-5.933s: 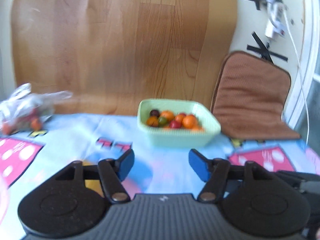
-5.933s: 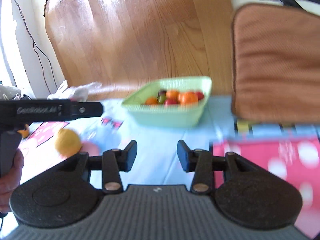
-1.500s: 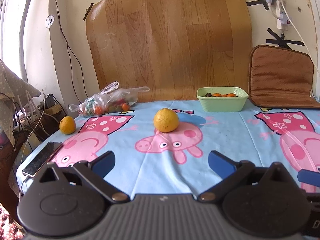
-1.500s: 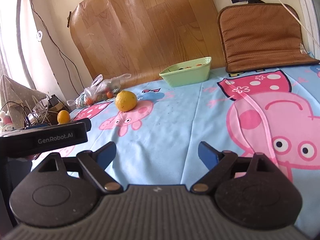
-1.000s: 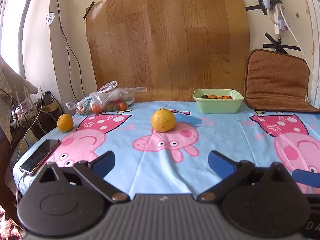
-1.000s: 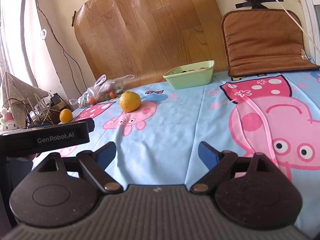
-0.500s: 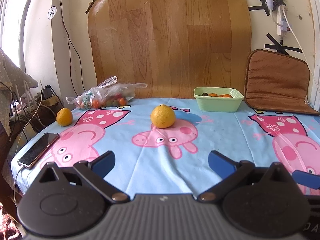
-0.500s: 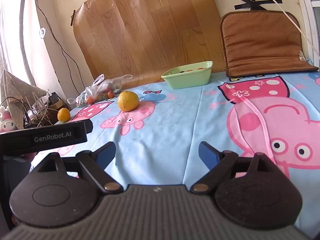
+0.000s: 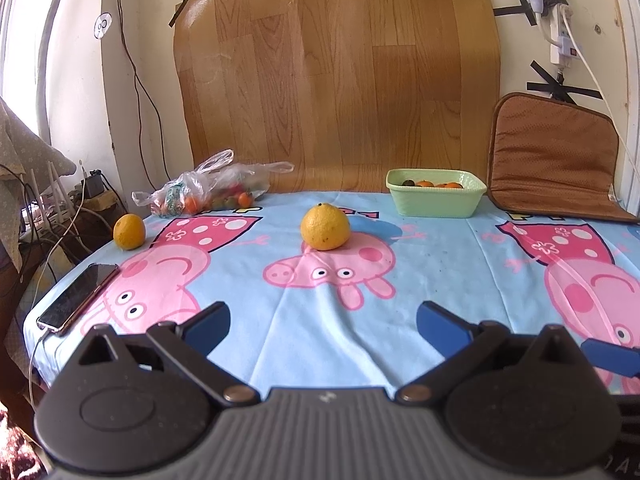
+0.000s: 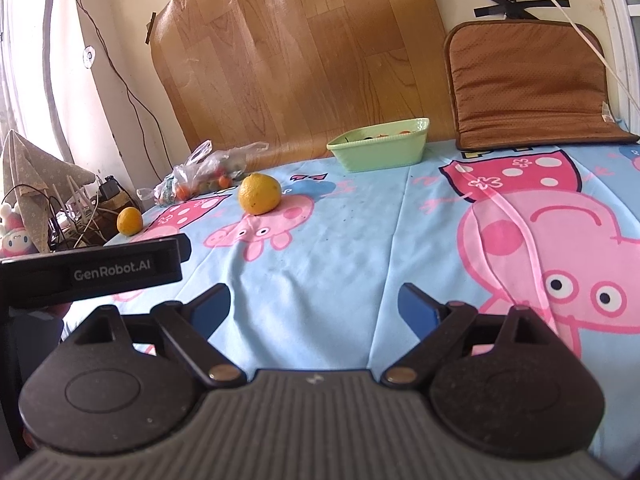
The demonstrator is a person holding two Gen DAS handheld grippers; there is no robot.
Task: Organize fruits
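While both grippers hung over near table edge, left gripper [image 9: 322, 320] jaws stood wide apart, nothing between; right gripper [image 10: 316, 306] same, empty. Large orange [image 9: 325, 226] sat mid-table on cartoon-pig tablecloth [image 9: 440, 272]. Smaller orange [image 9: 129, 231] near left edge, just beyond phone [image 9: 78, 298]. Green basket [image 9: 436, 198] with small fruits at back, beside brown cushion [image 9: 554, 156]. Plastic bag of fruit [image 9: 208, 194] back left.
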